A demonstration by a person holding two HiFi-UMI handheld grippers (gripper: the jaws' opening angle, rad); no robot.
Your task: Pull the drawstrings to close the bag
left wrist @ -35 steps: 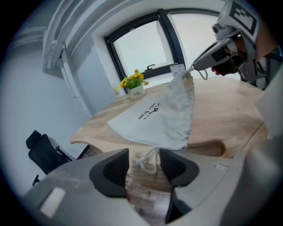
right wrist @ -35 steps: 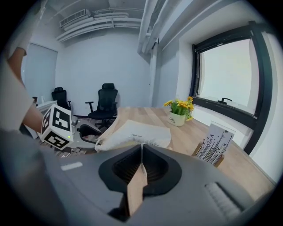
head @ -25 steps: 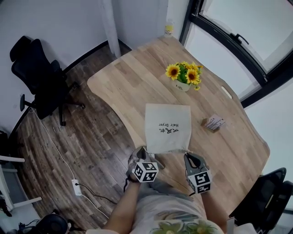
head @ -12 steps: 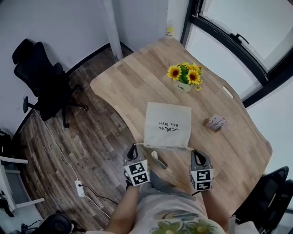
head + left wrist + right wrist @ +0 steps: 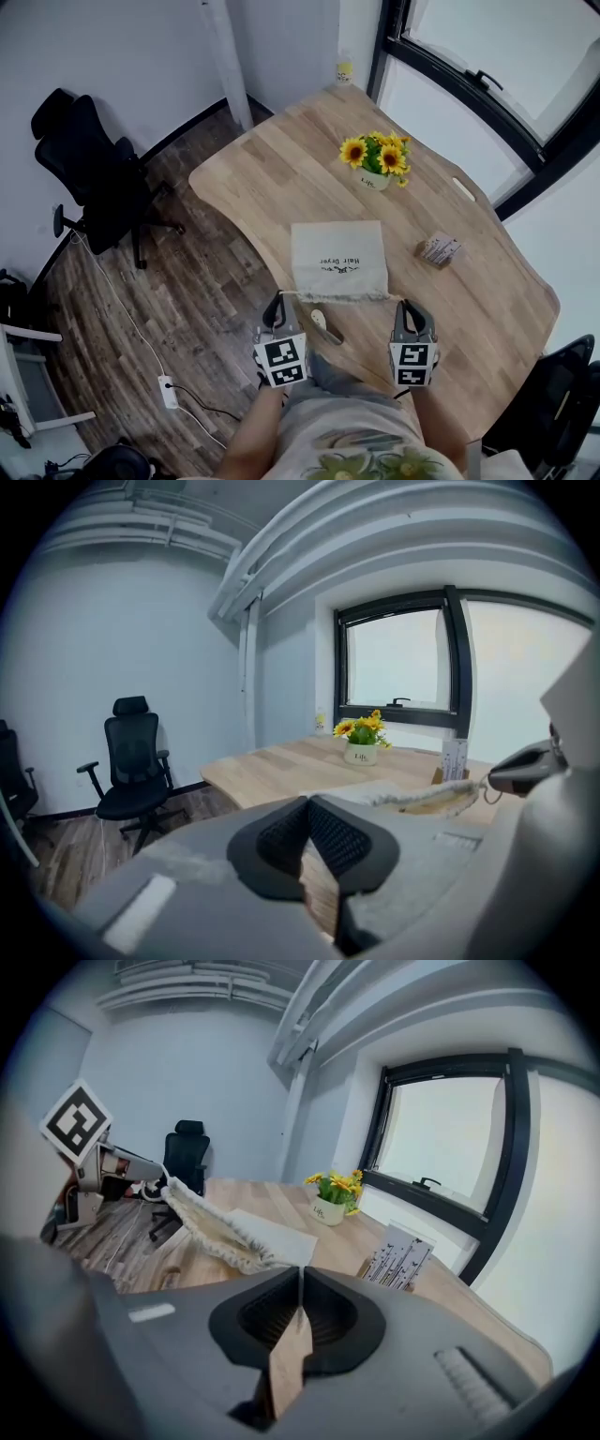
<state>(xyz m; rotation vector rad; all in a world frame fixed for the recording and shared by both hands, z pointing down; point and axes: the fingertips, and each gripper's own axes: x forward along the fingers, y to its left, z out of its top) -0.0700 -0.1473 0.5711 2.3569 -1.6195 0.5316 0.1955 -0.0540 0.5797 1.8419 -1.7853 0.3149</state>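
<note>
Right now both grippers are held at the near edge of the table (image 5: 272, 178), one at each side of the bag's mouth. The bag (image 5: 337, 255), a pale cloth pouch with dark print, lies with its closed end flat on the wood, toward the pot of sunflowers (image 5: 375, 161). Its mouth is puckered into tight gathers and raised off the table, stretched between the two grippers. The right gripper (image 5: 300, 1277) is clamped shut. Its ribbed pads (image 5: 330, 1316) meet, and a thin pale drawstring (image 5: 300, 1283) comes up out of the seam between them. The gathered corner of the mouth is just beyond the tips, a little to the left in the right gripper view. The left gripper (image 5: 307, 803) is clenched as well, its pads closed with no gap. In the head view a fine cord runs from the mouth's left corner straight to its tips, so it grips the other end of the drawstring. That cord is too thin to pick out in the left gripper view, where the bunched mouth shows just past the right-hand pad and stretches away toward the right gripper. A small card stand (image 5: 439, 251) is on the table to the right of the bag, well apart from both grippers.
</note>
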